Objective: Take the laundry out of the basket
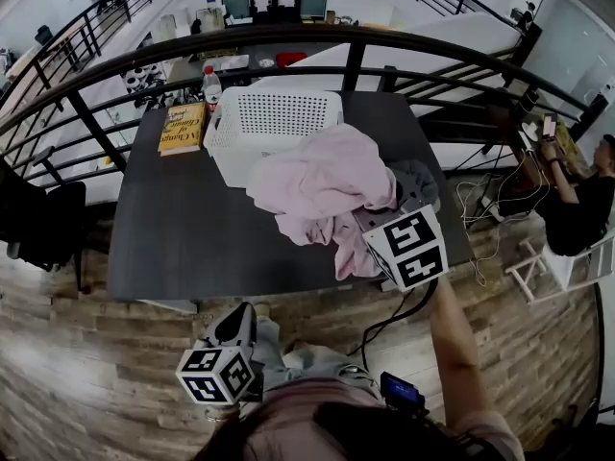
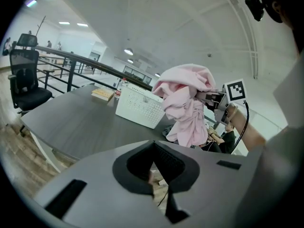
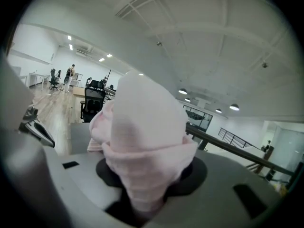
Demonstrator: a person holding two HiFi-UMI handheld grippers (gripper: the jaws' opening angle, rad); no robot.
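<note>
While the right gripper (image 1: 373,221) is raised over the near right part of the dark grey rectangular table (image 1: 183,229), we see its jaws pinching a bunched fold of the pale pink cloth garment (image 1: 317,185). In the right gripper view the cloth fills the gap between the two dark pads and rises in front of the camera. The garment hangs in a loose bundle from that grip, outside the white perforated plastic laundry basket (image 1: 279,118) and just beside its near right corner. We cannot tell whether its lower folds touch the tabletop. A crumpled grey cloth item (image 1: 415,181) lies on the table just behind the pink bundle, near the right edge.

The left gripper (image 1: 240,320) is held low, close to the person's body and off the table's near edge, above the wood-plank floor (image 1: 96,353). In the left gripper view we read its dark pads as pressed together at the tips, with nothing between them.

A yellow hardcover book (image 1: 182,128) lies flat on the table just left of the basket. A clear plastic bottle with a red cap (image 1: 211,86) stands upright at the basket's far left corner. A black metal railing (image 1: 288,36) curves behind the table's far side.
</note>
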